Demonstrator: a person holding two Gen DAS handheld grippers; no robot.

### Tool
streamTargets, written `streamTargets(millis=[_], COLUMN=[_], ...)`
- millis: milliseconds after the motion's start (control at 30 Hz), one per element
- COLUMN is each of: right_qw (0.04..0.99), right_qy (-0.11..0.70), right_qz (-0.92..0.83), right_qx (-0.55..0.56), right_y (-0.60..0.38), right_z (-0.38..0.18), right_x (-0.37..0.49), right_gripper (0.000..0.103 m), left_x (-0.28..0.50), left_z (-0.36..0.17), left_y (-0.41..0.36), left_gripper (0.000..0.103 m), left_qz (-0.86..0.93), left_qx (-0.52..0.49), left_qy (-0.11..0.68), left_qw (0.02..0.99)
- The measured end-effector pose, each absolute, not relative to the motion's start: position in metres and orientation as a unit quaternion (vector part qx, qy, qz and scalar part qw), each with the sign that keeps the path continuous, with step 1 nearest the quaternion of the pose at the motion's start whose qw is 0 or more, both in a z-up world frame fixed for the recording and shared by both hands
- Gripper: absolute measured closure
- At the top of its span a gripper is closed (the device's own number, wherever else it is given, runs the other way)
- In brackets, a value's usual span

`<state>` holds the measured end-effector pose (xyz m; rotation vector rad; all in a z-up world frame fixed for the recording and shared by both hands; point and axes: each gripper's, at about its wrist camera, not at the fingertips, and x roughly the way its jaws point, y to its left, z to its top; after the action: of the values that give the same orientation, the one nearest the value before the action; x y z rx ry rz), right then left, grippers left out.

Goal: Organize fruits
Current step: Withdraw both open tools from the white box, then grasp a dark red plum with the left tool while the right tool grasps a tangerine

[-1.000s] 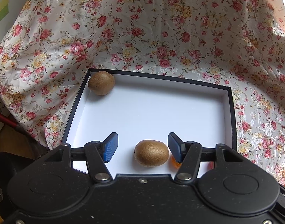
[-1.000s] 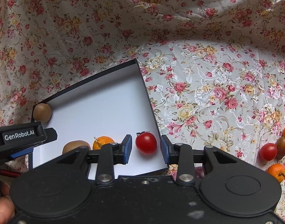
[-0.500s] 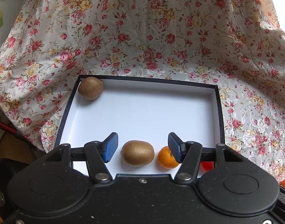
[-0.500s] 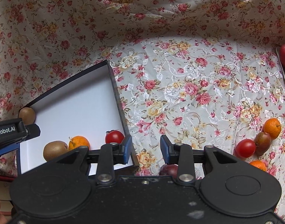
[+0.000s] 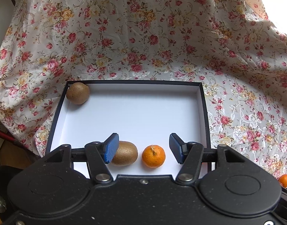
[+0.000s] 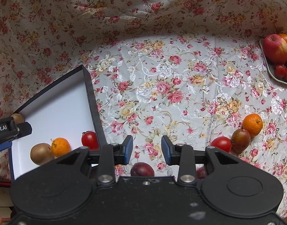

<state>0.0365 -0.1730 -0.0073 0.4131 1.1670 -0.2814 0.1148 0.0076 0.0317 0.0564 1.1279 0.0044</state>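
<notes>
1. Flowered cloth (image 6: 162,93) covers the table and rises as a backdrop; a shallow white box (image 5: 136,116) with a dark rim lies on it.
2. Versus a second ago: left view has drawn back, so the mandarin (image 5: 153,156) beside the near kiwi (image 5: 125,155) now shows whole. Right view has swung off the box; its tomato (image 6: 90,140) now sits left of the tongs instead of between them.
3. Box holds a second kiwi (image 5: 77,93) in the far left corner; middle floor bare. Open cloth ahead of the right gripper (image 6: 146,150).
4. Loose fruit at right: tomato (image 6: 221,144), dark plum (image 6: 240,140), mandarin (image 6: 252,125), touching in a row. A tray (image 6: 275,76) holds an apple (image 6: 275,48).
5. Left gripper (image 5: 143,151): jaws wide apart, holding nothing.
6. Right gripper: jaws apart, empty, above a dark plum (image 6: 142,169).
</notes>
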Motion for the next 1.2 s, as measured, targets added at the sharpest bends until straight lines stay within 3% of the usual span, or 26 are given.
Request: streamTargets(millis=[1200], right_qw=[0.783], right_qy=[0.54], right_qz=[-0.197], right_qx=[0.239], right_y=[-0.299], right_z=[0.015], right_x=[-0.041], right_gripper=[0.066], left_x=[0.069], left_z=[0.035], left_y=[-0.134], left_gripper=[0.04], left_qz=[-0.14], left_qx=[0.088], left_qy=[0.541], left_qw=[0.824])
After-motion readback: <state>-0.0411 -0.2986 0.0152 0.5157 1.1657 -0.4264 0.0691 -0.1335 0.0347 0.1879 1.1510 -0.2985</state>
